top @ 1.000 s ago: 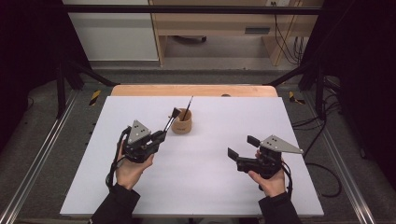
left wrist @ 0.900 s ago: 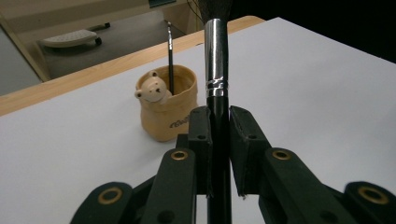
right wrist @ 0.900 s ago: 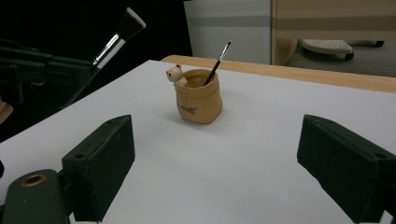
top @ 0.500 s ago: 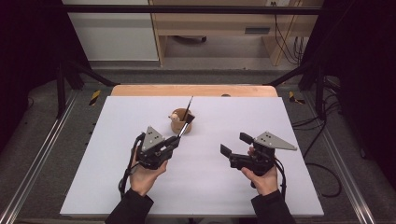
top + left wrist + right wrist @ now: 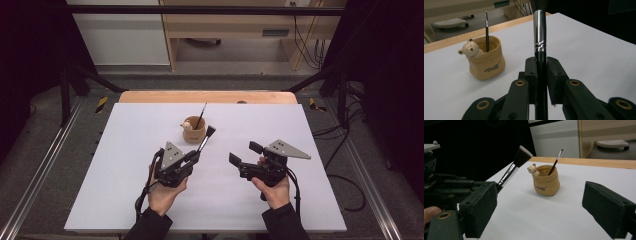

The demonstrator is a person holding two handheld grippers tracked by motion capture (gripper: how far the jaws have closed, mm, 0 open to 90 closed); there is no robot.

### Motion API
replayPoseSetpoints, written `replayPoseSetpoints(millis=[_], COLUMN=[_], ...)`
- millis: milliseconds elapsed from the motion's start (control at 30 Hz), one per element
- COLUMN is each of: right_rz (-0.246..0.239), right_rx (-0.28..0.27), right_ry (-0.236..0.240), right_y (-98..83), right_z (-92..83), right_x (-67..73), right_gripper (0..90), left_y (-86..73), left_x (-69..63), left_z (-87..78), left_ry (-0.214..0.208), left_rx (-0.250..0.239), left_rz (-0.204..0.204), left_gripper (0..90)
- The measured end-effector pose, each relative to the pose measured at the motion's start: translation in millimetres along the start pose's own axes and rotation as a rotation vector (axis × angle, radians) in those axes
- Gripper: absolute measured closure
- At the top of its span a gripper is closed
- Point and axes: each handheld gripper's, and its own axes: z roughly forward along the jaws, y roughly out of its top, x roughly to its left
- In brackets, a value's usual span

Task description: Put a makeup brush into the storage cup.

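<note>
the left gripper (image 5: pixel 196 156) is squeezed tight on a big makeup brush with a black handle, a shiny silver collar and dark bristles (image 5: pixel 540 45). in the left gripper view its two black jaws press on the handle from both sides, and the brush stands straight up between them. in the high view the brush (image 5: pixel 206 138) sticks out past the jaws, and its bristle end is just beside a small tan pouch-shaped cup with a little bear head on its rim (image 5: pixel 194 131). the cup stands upright on the white table (image 5: pixel 125 150), near the far edge. a thin black brush (image 5: pixel 201 116) leans inside the cup. the right gripper (image 5: pixel 245 160) is held above the table, well apart from the cup, and its jaws are spread wide with nothing between them. in the right gripper view the cup (image 5: pixel 546 183) sits between its two black pads, farther off, and the big brush (image 5: pixel 515 166) shows at the left.
</note>
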Motion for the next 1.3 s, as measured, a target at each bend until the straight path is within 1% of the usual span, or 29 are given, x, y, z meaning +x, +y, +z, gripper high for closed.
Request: replayPoseSetpoints(millis=[133, 167, 233, 333, 667, 767, 967, 1133, 1300], right_rz=[0.011, 0.017, 0.033, 0.045, 0.097, 0.110, 0.140, 0.165, 0.180], right_rx=[0.004, 0.006, 0.008, 0.009, 0.005, 0.008, 0.018, 0.020, 0.023], right_ry=[0.013, 0.015, 0.021, 0.025, 0.040, 0.046, 0.048, 0.061, 0.066], right_y=[-1.1, -1.4, -2.3, -3.0, -5.5, -6.5, -8.8, -9.9, -10.8], right_z=[6.5, 7.5, 10.3, 13.0, 20.7, 23.1, 27.7, 30.7, 33.0], right_x=[3.6, 4.2, 5.5, 6.5, 9.4, 10.1, 10.8, 11.5, 11.3], right_gripper=[13.1, 13.1, 13.3, 13.5, 14.7, 15.3, 17.5, 19.3, 21.3], left_y=[-4.2, -4.9, -5.8, -6.7, -11.1, -11.0, -11.0, -9.9, -8.4], left_x=[-4.3, -5.1, -7.2, -10.3, -14.8, -16.0, -21.2, -26.2, -30.3], left_z=[3.9, 4.6, 5.7, 6.7, 11.9, 12.5, 14.2, 14.4, 13.3], left_ry=[-0.008, -0.005, -0.006, 0.004, -0.009, -0.011, -0.015, -0.021, -0.025], left_rx=[-0.006, -0.005, -0.008, -0.013, -0.026, -0.027, -0.029, -0.039, -0.049], left_rz=[-0.013, -0.008, -0.013, -0.005, -0.035, -0.037, -0.031, -0.027, -0.023], left_gripper=[79.3, 79.3, 79.3, 79.3, 79.3, 79.3, 79.3, 79.3, 79.3])
